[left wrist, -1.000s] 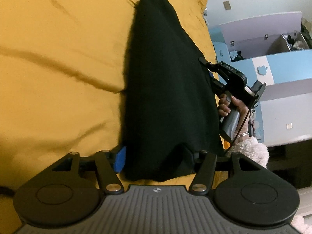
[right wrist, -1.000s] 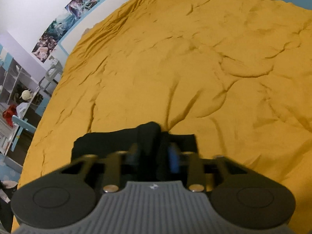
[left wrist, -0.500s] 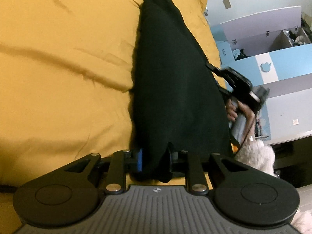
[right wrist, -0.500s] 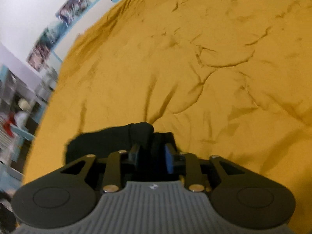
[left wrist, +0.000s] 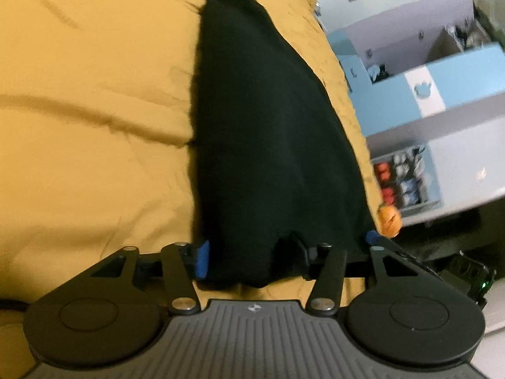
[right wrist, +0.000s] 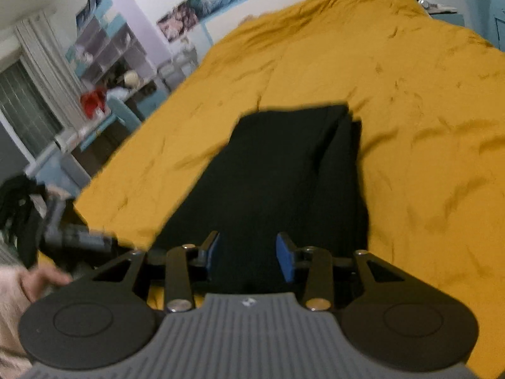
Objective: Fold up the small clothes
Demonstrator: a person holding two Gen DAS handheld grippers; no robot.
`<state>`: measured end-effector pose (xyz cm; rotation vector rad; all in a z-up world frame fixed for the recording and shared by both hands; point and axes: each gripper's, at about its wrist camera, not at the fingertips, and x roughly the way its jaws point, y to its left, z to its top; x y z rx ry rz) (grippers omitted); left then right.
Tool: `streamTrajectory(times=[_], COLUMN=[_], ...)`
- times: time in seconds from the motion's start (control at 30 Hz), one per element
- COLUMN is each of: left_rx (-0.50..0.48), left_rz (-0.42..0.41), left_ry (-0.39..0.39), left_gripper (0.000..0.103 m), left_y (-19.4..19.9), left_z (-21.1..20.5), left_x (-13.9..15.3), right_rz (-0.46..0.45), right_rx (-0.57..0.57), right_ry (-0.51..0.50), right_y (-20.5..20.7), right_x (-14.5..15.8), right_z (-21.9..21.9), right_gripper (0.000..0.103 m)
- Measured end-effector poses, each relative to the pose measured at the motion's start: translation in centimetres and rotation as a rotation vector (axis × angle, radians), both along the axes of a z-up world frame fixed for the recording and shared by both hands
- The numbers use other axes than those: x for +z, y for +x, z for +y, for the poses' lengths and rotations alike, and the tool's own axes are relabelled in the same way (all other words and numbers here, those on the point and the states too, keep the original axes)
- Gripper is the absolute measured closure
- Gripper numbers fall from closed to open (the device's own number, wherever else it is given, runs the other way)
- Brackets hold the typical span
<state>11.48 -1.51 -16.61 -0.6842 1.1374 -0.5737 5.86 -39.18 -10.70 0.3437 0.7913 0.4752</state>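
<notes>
Garment (left wrist: pixel 268 132) plain black, no print. Bedspread (left wrist: pixel 94 126) mustard yellow, plain. Gripper pads (right wrist: pixel 285 260) blue; arms black, base grey ribbed. Cabinet (left wrist: pixel 454 82) at 2 o'clock lt blue w/ white panel. Sleeve (right wrist: pixel 9 309) at 8 o'clock pale pink.

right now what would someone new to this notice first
A black garment, folded long and narrow, lies dark against the mustard-yellow bedspread filling both views. The right claw stands over its near end, blue pads apart, jaws just opening. The left claw straddles the other end, also opening.
</notes>
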Motion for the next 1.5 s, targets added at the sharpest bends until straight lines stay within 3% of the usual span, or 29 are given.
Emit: streamTrajectory(times=[0.07,0.1,0.13,0.23,0.33,0.47,0.6,0.7,0.93,1.07,1.2,1.27,1.37,1.5], left_rx=[-0.016,-0.015,-0.013,0.007,0.02,0.043,0.068,0.086,0.066,0.031,0.007,0.001,-0.028,-0.031], left_rz=[-0.034,-0.043,-0.052,-0.056,-0.064,-0.05,-0.112,-0.178,-0.245,-0.248,-0.211,-0.2,-0.204,-0.194], left_ry=[0.051,0.072,0.078,0.072,0.076,0.099,0.223,0.296,0.303,0.295,0.313,0.321,0.334,0.317], left_gripper=[0.055,0.056,0.057,0.054,0.052,0.049,0.049,0.048,0.046,0.045,0.045,0.041,0.04,0.04], left_y=[-0.2,-0.3,-0.5,-0.7,-0.9,-1.2,-2.0,-2.7,-3.8,-3.4,-2.6,-2.4,-2.3,-2.3], left_z=[-0.7,-0.8,-0.9,-0.8,-0.8,-0.8,-0.7,-0.6,-1.6,-2.7,-3.8,-4.1,-4.4,-4.0], left_x=[0.4,0.4,0.5,0.4,0.4,1.3,3.6,5.7,7.8,7.7,6.3,5.5,4.1,3.5], right_rz=[0.025,0.043,0.066,0.109,0.12,0.127,0.01,-0.044,-0.136,-0.111,-0.031,0.013,0.039,0.039], right_rx=[-0.069,-0.091,-0.119,-0.164,-0.167,-0.173,-0.164,-0.143,-0.089,-0.105,-0.16,-0.204,-0.231,-0.226], right_ry=[-0.072,-0.066,-0.037,0.064,0.072,0.091,0.047,0.028,-0.02,-0.018,-0.057,-0.064,0.013,0.037], right_y=[-0.7,-0.6,-0.6,-0.4,0.0,0.9,1.5,3.6,11.6,17.3,22.0,23.2,24.0,24.2], right_x=[-1.6,-2.4,-3.2,-4.2,-4.3,-2.8,0.4,2.1,3.1,1.4,-1.7,-3.6,-5.6,-5.5], right_z=[-0.4,-0.9,-1.5,-3.0,-3.1,-3.0,-1.7,-0.7,2.6,3.9,3.9,3.1,2.0,1.9], right_gripper=[0.075,0.084,0.086,0.087,0.085,0.07,0.053,0.052,0.048,0.046,0.046,0.048,0.049,0.049])
